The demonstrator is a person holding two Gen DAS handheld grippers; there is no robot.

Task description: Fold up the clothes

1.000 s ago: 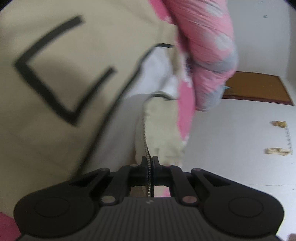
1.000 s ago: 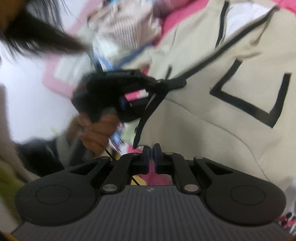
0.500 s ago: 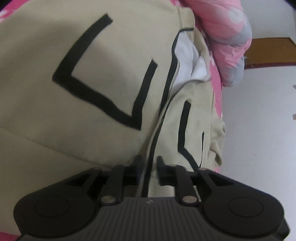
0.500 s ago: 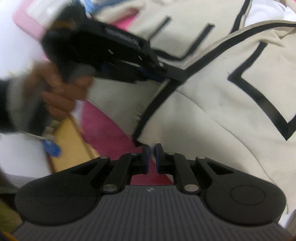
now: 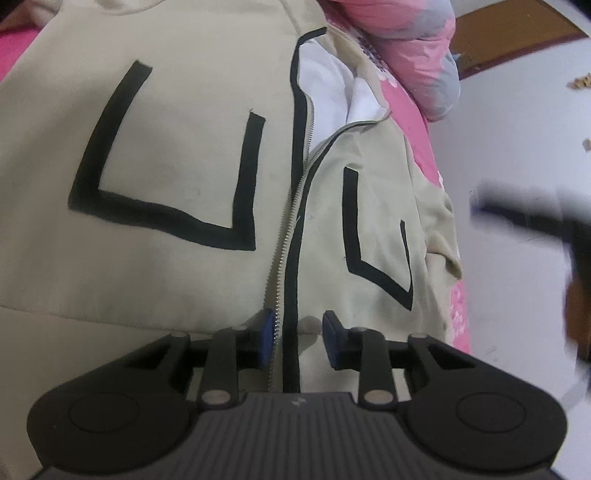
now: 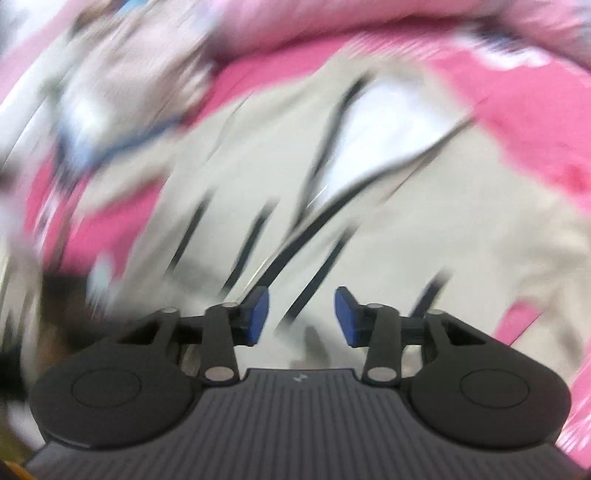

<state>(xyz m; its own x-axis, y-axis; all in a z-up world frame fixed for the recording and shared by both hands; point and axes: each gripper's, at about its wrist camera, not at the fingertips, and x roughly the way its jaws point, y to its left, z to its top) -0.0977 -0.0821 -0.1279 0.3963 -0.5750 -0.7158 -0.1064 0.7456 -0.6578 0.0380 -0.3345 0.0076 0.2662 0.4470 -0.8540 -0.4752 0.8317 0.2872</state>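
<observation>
Jacket: a cream zip jacket (image 5: 177,280) with black angular stripes lies spread flat, front up, filling most of the left wrist view; in the right wrist view it (image 6: 406,206) shows only as a blurred cream shape.
Zip: the zipper (image 5: 291,206) runs up the middle of the jacket, parted toward the collar, where white lining (image 5: 328,92) shows.
Surface: the jacket rests on a bed with a pink sheet (image 5: 421,122); the sheet shows along the jacket's right edge and at its upper left corner.
Bedding: a pink and grey quilt (image 5: 417,48) is bunched beyond the jacket's collar.
Room: a pale floor (image 5: 517,147) lies to the right of the jacket and bed, with a brown panel (image 5: 509,33) beyond it and small scraps on the floor.
Left gripper: the left gripper (image 5: 299,339) sits low over the jacket's hem, its blue-padded fingers (image 5: 267,338) spread on either side of the zipper, gripping nothing.
Right gripper: the right gripper (image 6: 301,317) is above the jacket's lower part, fingers (image 6: 256,314) spread and empty; heavy motion blur hides the rest.
Right of the jacket: a dark blurred object (image 5: 532,218), too smeared to identify.
</observation>
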